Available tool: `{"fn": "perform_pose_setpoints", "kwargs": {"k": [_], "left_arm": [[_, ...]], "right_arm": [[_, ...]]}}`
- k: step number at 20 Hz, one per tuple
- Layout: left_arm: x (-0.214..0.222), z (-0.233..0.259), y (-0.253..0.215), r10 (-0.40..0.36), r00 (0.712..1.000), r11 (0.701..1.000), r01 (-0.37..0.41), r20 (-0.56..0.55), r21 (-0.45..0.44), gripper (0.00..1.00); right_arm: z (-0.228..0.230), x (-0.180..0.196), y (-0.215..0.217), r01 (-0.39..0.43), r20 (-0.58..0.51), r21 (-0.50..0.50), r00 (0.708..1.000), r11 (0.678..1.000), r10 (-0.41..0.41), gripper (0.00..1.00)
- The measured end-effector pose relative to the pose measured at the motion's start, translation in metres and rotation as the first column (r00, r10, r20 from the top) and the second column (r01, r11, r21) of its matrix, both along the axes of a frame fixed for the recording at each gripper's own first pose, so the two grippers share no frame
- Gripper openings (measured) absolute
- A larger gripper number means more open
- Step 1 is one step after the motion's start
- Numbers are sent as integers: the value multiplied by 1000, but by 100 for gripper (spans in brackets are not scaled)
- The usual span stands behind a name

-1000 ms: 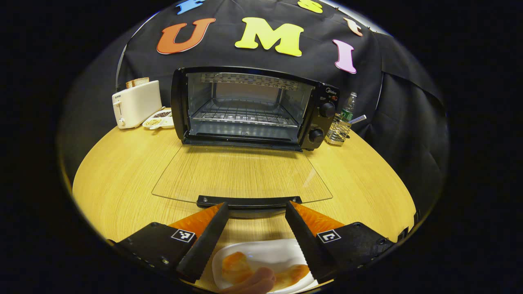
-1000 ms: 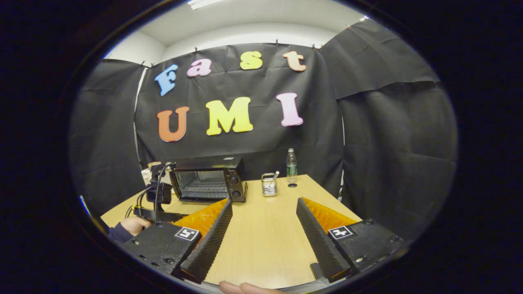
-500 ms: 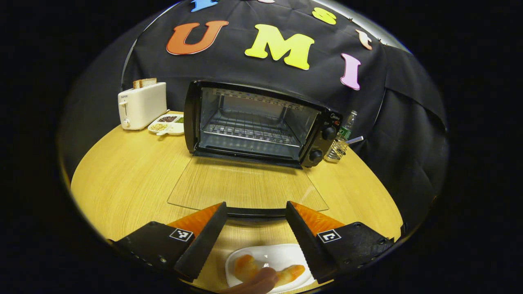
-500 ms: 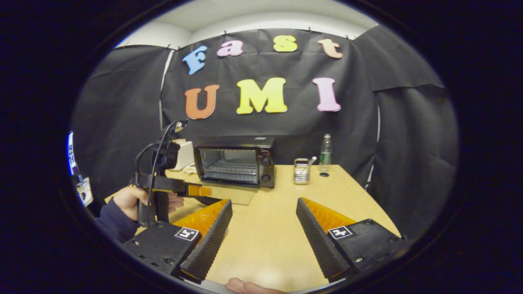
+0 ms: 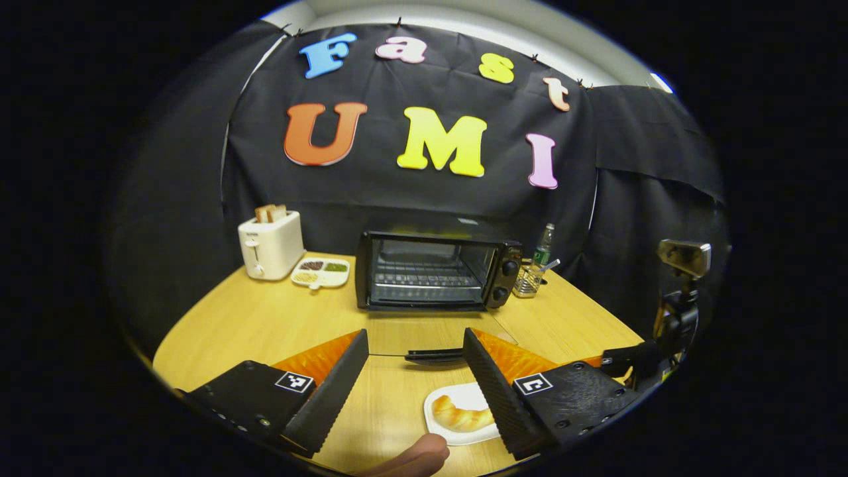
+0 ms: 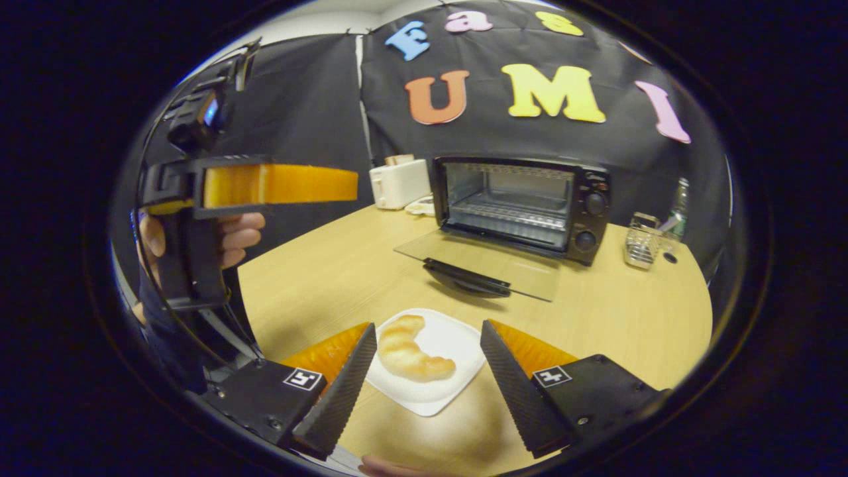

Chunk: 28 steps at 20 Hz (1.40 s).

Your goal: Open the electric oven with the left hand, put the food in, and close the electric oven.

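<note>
The black electric oven [image 5: 430, 271] [image 6: 523, 199] stands at the back of the table. Its glass door [image 5: 430, 334] [image 6: 483, 258] lies open and flat, and the rack inside is bare. A croissant [image 6: 411, 354] [image 5: 460, 419] lies on a white plate [image 6: 450, 338] [image 5: 440, 401] in front of the door. My right gripper [image 6: 427, 326] is open, its fingers either side of the plate and above it. My left gripper [image 5: 414, 334] is open and holds nothing, well back from the door handle [image 5: 434, 356]. In the right gripper view the left gripper [image 6: 351, 184] hangs high at the left in a hand [image 6: 232, 232].
A white toaster [image 5: 270, 242] [image 6: 397, 185] with bread and a snack dish [image 5: 321, 271] sit left of the oven. A wire holder [image 5: 528, 281] [image 6: 639, 245] and a bottle [image 5: 543, 245] stand to its right. Bare wooden tabletop [image 6: 318, 278] surrounds the plate.
The left gripper has pulled back and up, away from the open door. The right gripper has swung down and to the left over the plate with the croissant. Both stay open.
</note>
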<state>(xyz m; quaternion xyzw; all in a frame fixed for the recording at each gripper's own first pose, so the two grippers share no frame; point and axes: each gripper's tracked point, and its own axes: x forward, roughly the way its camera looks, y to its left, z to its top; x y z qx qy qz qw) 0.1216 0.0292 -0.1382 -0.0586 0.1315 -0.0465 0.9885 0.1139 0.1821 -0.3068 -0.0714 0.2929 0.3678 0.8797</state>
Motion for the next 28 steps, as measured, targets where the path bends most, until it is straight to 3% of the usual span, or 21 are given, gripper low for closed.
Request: {"fn": "perform_pose_setpoints", "kwargs": {"k": [3, 4, 9, 12, 15, 16, 17, 20, 28], "left_arm": [[-33, 29, 20, 32, 994, 999, -35, 108, 30, 94], [-42, 34, 24, 39, 992, 999, -43, 124, 31, 94], [-81, 49, 44, 76, 983, 995, -85, 167, 47, 94], [-91, 54, 40, 74, 980, 995, -83, 185, 45, 94], [-91, 51, 34, 53, 982, 997, -63, 183, 48, 94], [-90, 49, 33, 48, 983, 997, -58, 178, 50, 94], [-90, 47, 30, 39, 984, 998, -48, 176, 51, 94], [-87, 42, 25, 26, 986, 999, -33, 164, 40, 94], [-89, 42, 22, -1, 983, 1000, -2, 185, 15, 94]], "right_arm": [[-25, -4, 24, -148, -53, -35, 988, 988, 146, 95], [-34, -5, 27, -179, -72, -54, 982, 982, 175, 100], [-56, -3, 33, -264, -123, -109, 960, 958, 250, 100], [-70, -3, 33, -277, -168, -127, 952, 953, 254, 94], [-82, 6, 33, -241, -157, -145, 963, 960, 218, 83], [-81, 7, 31, -209, -154, -134, 970, 969, 188, 75], [-80, 6, 30, -184, -162, -119, 973, 976, 164, 75], [-74, 3, 29, -115, -166, -74, 981, 991, 102, 60], [1, 32, 41, 35, -76, 91, 997, 995, -28, 54]]}}
